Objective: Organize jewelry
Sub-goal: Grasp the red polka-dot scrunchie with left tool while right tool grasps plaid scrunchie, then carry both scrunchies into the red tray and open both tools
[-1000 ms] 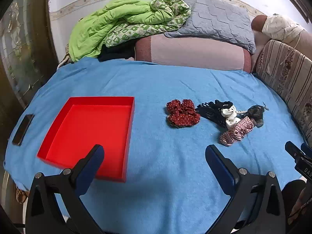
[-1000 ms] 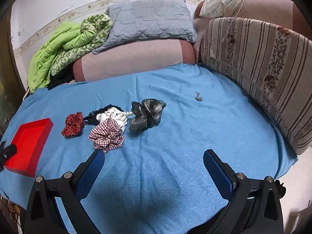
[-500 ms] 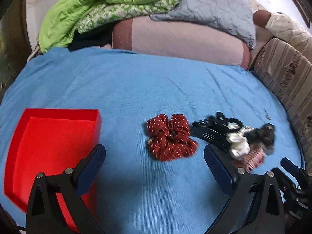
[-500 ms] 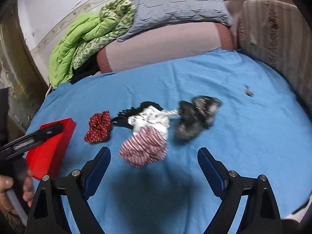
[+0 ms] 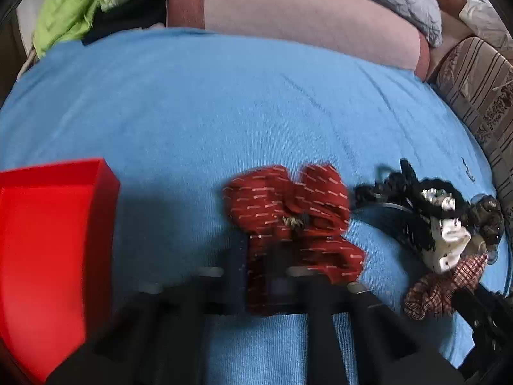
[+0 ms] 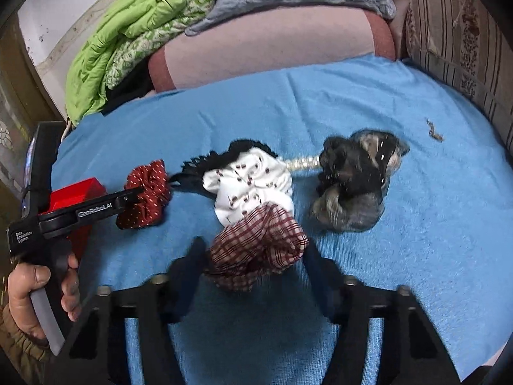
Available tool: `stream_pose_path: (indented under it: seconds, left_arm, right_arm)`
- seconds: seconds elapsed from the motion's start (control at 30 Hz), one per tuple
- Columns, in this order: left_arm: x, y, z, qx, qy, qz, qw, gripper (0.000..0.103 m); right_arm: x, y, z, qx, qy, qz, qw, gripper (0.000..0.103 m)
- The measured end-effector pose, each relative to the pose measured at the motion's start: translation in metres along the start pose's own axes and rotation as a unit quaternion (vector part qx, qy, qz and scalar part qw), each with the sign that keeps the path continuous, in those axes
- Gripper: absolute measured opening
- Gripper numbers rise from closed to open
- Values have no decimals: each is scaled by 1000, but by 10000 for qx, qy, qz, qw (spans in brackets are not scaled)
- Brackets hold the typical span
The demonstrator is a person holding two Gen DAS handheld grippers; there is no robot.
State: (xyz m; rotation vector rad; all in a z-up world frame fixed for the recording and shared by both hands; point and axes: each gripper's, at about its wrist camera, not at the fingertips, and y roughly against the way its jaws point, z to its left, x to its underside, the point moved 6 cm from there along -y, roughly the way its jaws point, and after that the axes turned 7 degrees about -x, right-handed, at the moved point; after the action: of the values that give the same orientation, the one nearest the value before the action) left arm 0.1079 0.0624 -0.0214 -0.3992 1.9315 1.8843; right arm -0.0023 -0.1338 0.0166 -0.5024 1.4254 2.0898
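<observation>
A red dotted scrunchie (image 5: 288, 221) lies on the blue sheet, and my left gripper (image 5: 263, 285) has its jaws closed in on the scrunchie's near edge; it also shows in the right wrist view (image 6: 146, 199). The red tray (image 5: 48, 256) stands to the left. My right gripper (image 6: 253, 263) straddles a red plaid scrunchie (image 6: 256, 247), jaws narrowed around it but blurred. Behind it lie a white patterned scrunchie (image 6: 253, 186), a black hair clip (image 6: 211, 163), a pearl piece (image 6: 303, 163) and a dark grey scrunchie (image 6: 352, 186).
The blue sheet (image 5: 224, 102) covers a bed. Pillows (image 6: 272, 45) and a green blanket (image 6: 128, 41) sit at the back. A striped cushion (image 6: 465, 41) lines the right side. A small dark bit (image 6: 434, 128) lies on the sheet at right.
Both grippers moved forward and down onto the pile. The left jaws closed on the red dotted scrunchie. The right jaws narrowed around the plaid scrunchie.
</observation>
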Motion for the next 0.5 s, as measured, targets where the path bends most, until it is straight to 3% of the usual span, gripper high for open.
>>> stream_pose_path:
  seconds: [0.03,0.13,0.5]
  left_arm:
    - [0,4,0,-12,4,-74,10000,7]
    - [3,22,-3,111,12,-206,9997,6]
    - [20,119,13,424,166,-820,9956,4]
  right_arm:
    - [2,-2,-1,-87,-65,67,9999,26]
    - [4,-1,-4,-243,-204,152,9994,16]
    - [12,46,18,-418,33,-118,9991,11]
